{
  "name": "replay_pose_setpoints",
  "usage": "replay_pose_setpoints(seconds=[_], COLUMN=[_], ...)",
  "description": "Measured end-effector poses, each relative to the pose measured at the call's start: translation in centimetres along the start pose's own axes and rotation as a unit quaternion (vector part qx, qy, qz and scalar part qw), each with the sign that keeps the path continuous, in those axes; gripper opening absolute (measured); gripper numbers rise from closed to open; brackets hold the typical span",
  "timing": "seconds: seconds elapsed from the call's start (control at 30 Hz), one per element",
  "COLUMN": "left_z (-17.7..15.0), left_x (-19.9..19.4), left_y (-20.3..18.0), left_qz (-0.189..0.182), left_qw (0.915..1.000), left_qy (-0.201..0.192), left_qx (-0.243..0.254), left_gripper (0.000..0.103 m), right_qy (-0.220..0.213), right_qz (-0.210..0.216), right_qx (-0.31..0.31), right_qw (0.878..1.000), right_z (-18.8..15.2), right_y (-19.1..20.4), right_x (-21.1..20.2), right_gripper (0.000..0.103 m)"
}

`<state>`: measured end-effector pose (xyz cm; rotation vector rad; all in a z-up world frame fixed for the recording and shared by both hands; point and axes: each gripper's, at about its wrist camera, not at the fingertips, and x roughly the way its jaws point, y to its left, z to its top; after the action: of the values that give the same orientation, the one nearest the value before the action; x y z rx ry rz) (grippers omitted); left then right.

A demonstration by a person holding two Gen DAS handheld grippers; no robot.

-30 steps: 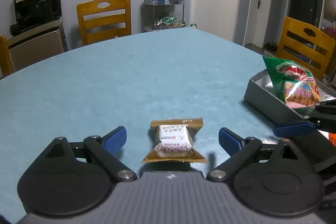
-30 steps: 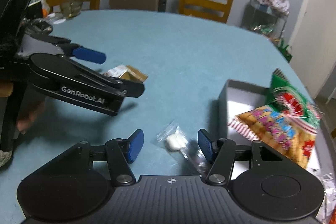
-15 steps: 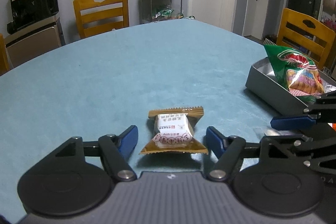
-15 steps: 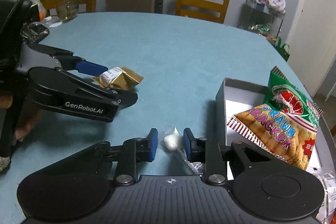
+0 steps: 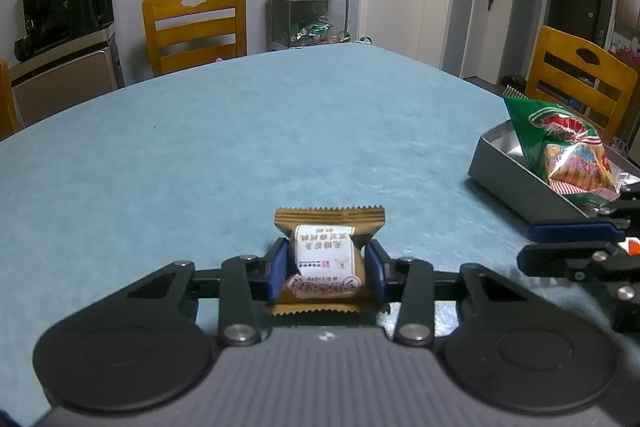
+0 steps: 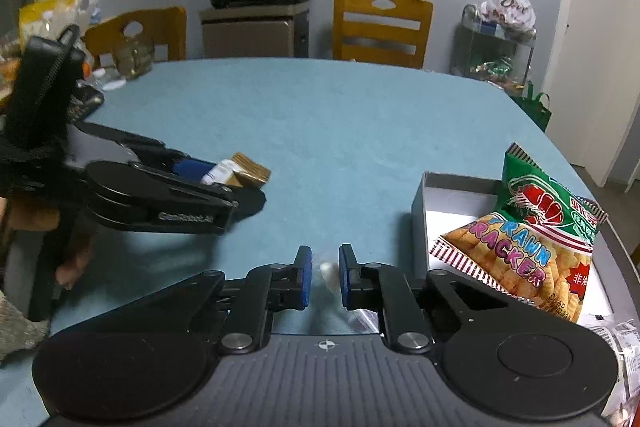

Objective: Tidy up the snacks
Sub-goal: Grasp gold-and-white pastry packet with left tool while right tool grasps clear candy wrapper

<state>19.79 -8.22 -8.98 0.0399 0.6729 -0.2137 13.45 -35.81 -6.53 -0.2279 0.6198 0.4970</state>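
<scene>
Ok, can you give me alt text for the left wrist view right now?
The left tongs, whose jaws have just been closing, are pressed on a brown-wrapped snack lying on the blue table. At right, a grey tin holds a green prawn cracker bag, with the right tongs beside it.

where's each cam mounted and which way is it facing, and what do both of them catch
Left wrist: rides the left gripper, looking along blue pads shut on the brown-wrapped snack; right gripper's fingers enter at right.
Right wrist: rides the right gripper, shut on the clear-wrapped candy; the left gripper and a hand show at left.
Shared: teal table, grey box holding the prawn cracker bag, wooden chair.
</scene>
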Motion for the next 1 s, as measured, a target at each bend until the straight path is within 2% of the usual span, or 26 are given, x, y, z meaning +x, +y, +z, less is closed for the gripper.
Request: replay_pose_setpoints(seconds=[0.2, 0.3, 0.6, 0.7, 0.77, 0.8, 1.0], left_z=[0.1, 0.1, 0.1, -0.1, -0.1, -0.1, -0.1], left_x=[-0.4, -0.6, -1.4, -1.6, -1.6, -1.7, -1.6], left_y=[0.1, 0.2, 0.4, 0.2, 0.2, 0.2, 0.3], left_qz=[-0.002, -0.001, -0.004, -0.003, -0.003, -0.004, -0.006], left_qw=[1.0000, 1.0000, 0.9998, 0.9999, 0.9999, 0.9998, 0.9999], left_qy=[-0.004, -0.009, -0.018, -0.017, -0.016, -0.017, -0.013], left_qx=[0.001, 0.002, -0.006, 0.000, 0.002, 0.003, 0.006], left_gripper=[0.035, 0.035, 0.035, 0.035, 0.035, 0.035, 0.035], right_qy=[-0.016, -0.025, -0.036, -0.013, 0.006, 0.009, 0.042], right_qz=[0.030, 0.040, 0.036, 0.032, 0.042, 0.044, 0.017], right_qx=[0.024, 0.038, 0.053, 0.033, 0.026, 0.022, -0.025], right_qw=[0.999, 0.998, 0.997, 0.999, 0.999, 0.999, 0.999], right_z=[0.1, -0.1, -1.1, -1.4, -1.8, -2.0, -3.4], right_y=[-0.3, -0.5, -1.5, -1.4, -1.0, -0.7, 1.0], right_x=[-1.6, -2.5, -4.3, -3.6, -3.3, -3.3, -2.8], right_gripper=[0.014, 0.005, 0.005, 0.015, 0.039, 0.042, 0.043])
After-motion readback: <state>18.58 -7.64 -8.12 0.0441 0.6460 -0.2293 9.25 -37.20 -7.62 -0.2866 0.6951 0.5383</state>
